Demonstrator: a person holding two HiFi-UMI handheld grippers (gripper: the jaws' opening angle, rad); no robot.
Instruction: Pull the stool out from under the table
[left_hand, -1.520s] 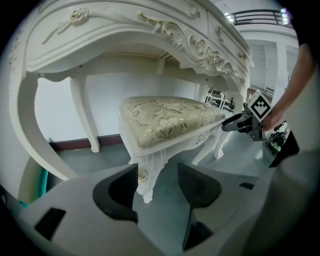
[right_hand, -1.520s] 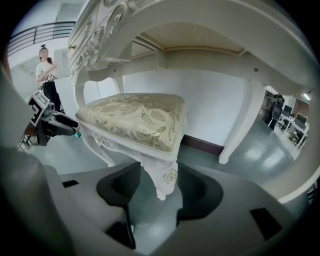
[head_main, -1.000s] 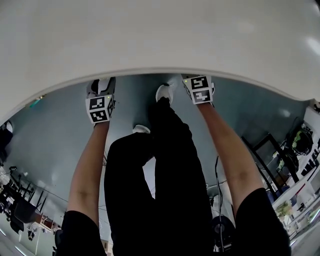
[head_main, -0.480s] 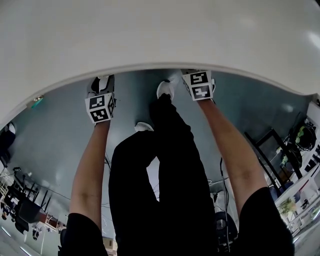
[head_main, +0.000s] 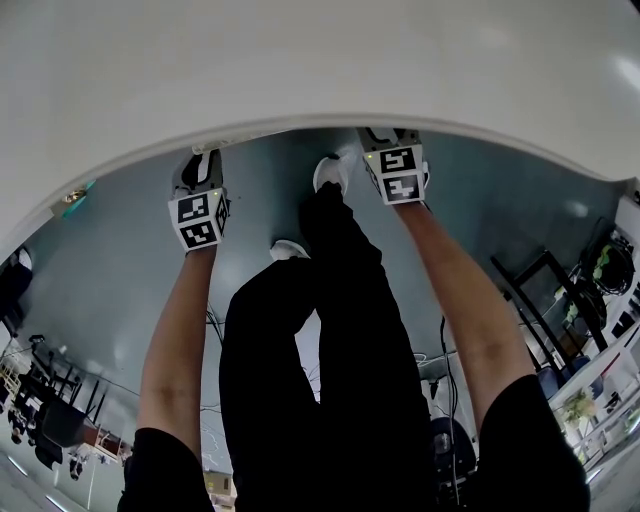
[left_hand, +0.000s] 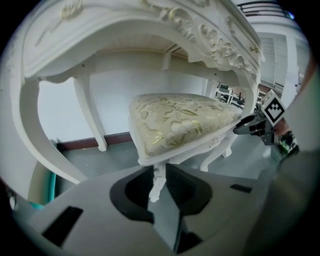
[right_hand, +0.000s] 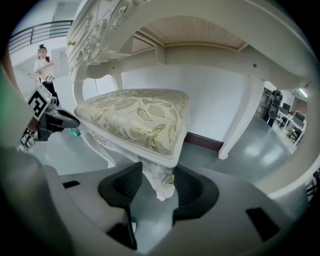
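The stool has a cream and gold cushion (left_hand: 180, 122) (right_hand: 135, 117) and carved white legs, and it stands under the white table (head_main: 320, 70). My left gripper (left_hand: 159, 176) has one front stool leg (left_hand: 158, 182) between its jaws, which are closing, with a sliver of room still showing. My right gripper (right_hand: 157, 181) has its pads against the other front leg (right_hand: 159, 182), just below the seat rim. In the head view both grippers (head_main: 200, 205) (head_main: 396, 165) reach under the table's edge, which hides their jaws and the stool.
White curved table legs (left_hand: 90, 115) (right_hand: 235, 125) stand beside and behind the stool, with a white wall beyond. The person's black-trousered legs and white shoes (head_main: 330, 178) are between the arms on the grey floor. Black stands (head_main: 540, 300) are at the right.
Both grippers stay under the table's edge, with the right one shifted slightly left and forward. The arms have hardly moved.
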